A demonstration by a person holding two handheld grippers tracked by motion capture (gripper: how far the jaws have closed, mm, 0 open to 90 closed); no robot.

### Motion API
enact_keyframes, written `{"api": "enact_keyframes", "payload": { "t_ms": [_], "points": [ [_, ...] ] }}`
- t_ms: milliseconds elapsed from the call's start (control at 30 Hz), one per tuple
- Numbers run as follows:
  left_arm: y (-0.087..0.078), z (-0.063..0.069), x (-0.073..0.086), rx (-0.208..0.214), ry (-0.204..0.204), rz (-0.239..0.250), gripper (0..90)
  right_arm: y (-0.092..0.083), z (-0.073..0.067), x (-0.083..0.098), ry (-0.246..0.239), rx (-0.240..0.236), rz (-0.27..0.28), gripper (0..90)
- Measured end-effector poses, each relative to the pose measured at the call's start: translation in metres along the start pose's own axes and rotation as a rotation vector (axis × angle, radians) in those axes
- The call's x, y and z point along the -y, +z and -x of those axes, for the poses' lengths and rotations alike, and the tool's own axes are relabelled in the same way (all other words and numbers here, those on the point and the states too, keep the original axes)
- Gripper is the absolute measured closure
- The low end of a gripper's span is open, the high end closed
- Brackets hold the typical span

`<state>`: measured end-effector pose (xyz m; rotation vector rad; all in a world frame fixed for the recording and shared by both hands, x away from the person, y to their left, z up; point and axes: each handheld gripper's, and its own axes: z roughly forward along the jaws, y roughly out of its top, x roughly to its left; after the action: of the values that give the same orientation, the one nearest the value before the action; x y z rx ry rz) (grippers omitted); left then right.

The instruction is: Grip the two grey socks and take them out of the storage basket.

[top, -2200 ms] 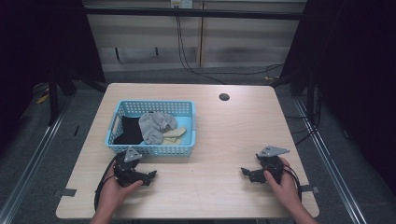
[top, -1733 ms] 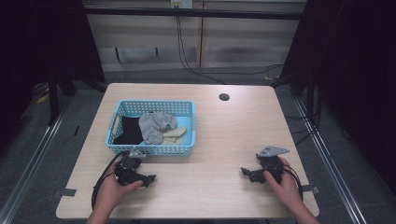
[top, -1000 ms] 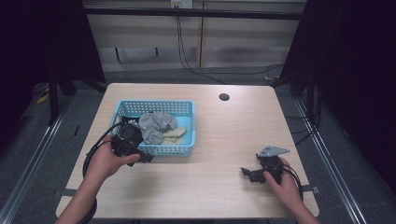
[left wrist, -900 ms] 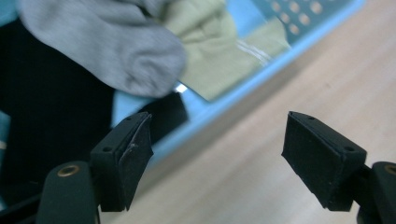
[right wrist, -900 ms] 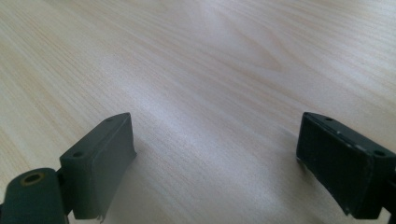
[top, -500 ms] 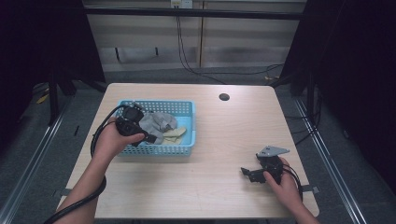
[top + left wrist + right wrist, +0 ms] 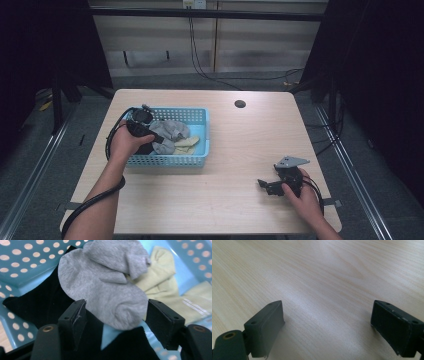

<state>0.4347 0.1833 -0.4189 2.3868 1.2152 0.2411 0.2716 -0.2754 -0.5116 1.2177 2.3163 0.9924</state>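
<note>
The left claw is hovering inside the blue basket, which is sitting toward the left edge of the tabletop. Its jaws are spread wide, straddling the rounded end of a grey sock without pinching it yet. The grey sock is lying on top of a black sock, with a pale yellow sock beside it. These look soft, light and limp, so a pinch on the bunched fold nearest the jaws would probably hold best, and the fabric will likely drape and sag once lifted. The right claw is resting released near the tabletop's front right corner, nothing between its jaws.
</note>
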Motion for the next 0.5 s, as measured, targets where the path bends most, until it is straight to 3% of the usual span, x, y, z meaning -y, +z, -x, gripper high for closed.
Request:
{"api": "enact_keyframes", "payload": {
  "t_ms": [500],
  "points": [
    [0.037, -0.014, -0.007, -0.042, -0.017, -0.09, 41.9, 0.0, 0.0, 0.0, -0.006, 0.001, 0.0, 10.7]
  ]
}}
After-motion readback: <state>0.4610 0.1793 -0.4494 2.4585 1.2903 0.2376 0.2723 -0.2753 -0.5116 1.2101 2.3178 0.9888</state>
